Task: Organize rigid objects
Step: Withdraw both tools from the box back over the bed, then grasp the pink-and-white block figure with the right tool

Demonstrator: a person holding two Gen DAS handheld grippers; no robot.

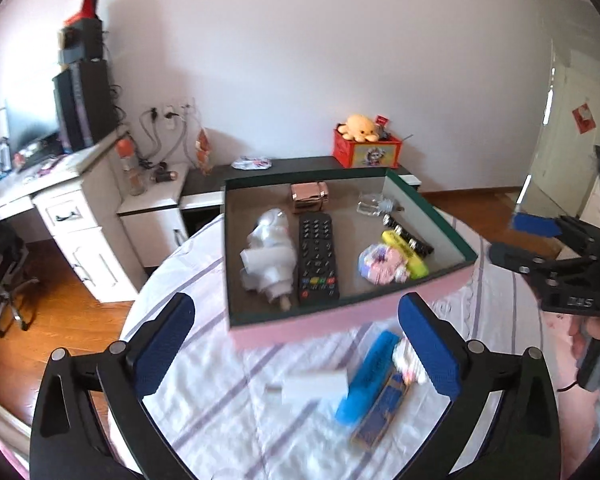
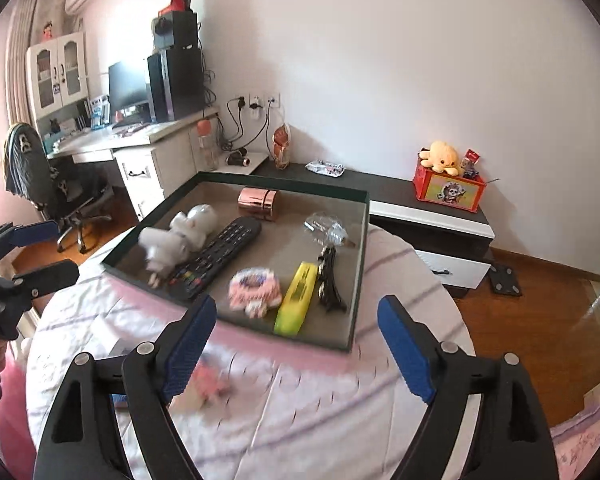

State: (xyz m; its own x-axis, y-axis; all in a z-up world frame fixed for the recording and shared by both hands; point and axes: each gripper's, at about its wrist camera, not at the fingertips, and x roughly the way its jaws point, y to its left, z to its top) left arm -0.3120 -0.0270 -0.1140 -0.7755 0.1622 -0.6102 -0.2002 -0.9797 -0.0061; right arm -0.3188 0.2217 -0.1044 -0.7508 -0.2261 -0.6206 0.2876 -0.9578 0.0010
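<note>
Left wrist view: shallow box [image 1: 352, 314], dark green rim, pink outer wall, on a round surface [image 1: 228, 420] under a striped white cloth.
Box contents: black remote control [image 1: 317, 258], white wrapped bundle [image 1: 270, 256] beside it, rose-gold case [image 1: 310, 197] at the back, clear glass piece [image 1: 374, 205], yellow highlighter [image 1: 406, 254], pink-and-white item [image 1: 380, 266], dark jointed item [image 1: 410, 236].
Outside box: blue bar [image 1: 366, 380], white block [image 1: 316, 386], on the cloth.
Left gripper [image 1: 296, 346]: released, nothing between the jaws.
Right gripper [image 2: 298, 350]: released, empty.
</note>
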